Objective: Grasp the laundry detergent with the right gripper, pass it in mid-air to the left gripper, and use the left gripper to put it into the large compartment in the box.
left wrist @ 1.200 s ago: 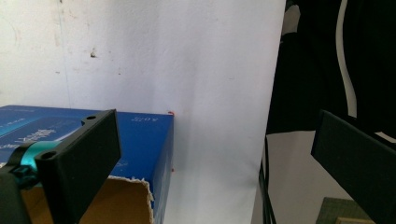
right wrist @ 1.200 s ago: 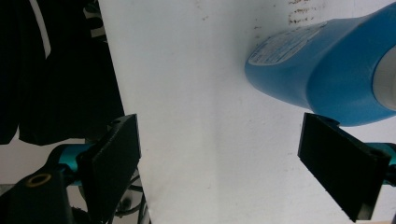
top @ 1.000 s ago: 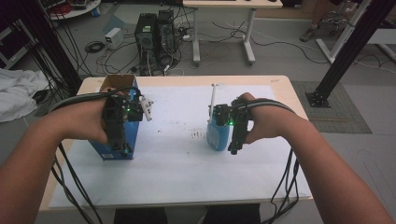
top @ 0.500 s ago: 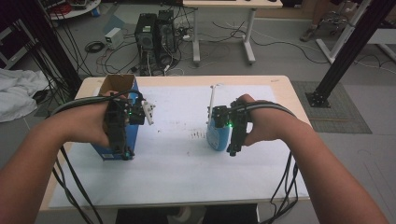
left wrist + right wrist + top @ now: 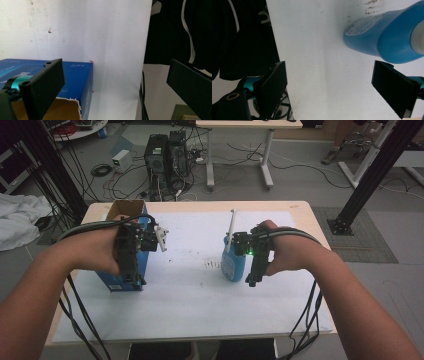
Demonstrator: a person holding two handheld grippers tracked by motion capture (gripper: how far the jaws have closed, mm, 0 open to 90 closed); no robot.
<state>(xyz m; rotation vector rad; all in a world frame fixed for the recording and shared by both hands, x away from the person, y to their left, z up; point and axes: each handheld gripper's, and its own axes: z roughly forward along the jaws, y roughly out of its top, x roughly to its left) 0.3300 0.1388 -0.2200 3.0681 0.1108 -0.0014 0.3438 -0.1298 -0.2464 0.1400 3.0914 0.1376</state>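
In the right gripper view the jaws are seen spread wide with nothing between them; the right gripper (image 5: pixel 332 87) is poised over the white table cover (image 5: pixel 317 50), and the blue bottle (image 5: pixel 387 37) lies just beyond the far jaw, apart from it. In the left gripper view the jaws are likewise held wide and empty; the left gripper (image 5: pixel 115 82) is set above the open top of the blue box (image 5: pixel 75 75), whose torn cardboard lip is seen just beside the near jaw.

The step in hand is judged to be the approach to the bottle, with the box as its likely destination. A good grasp would be made by bringing the right jaws to either side of the bottle's body rather than its white neck, square to its flat faces, so that it is not tipped when the jaws are closed. The box is best steadied by the left gripper at one wall, with the opening left free.

From the high view, the bottle (image 5: pixel 234 262) is seen standing near the middle of the table (image 5: pixel 300 210), touching or just beside the right gripper (image 5: pixel 252 280); the box (image 5: pixel 122 282) stands at the left under the left gripper (image 5: pixel 136 281).

Compared with the earlier pictures, little is changed: both grippers are held in the same places, and bottle and box are unmoved.
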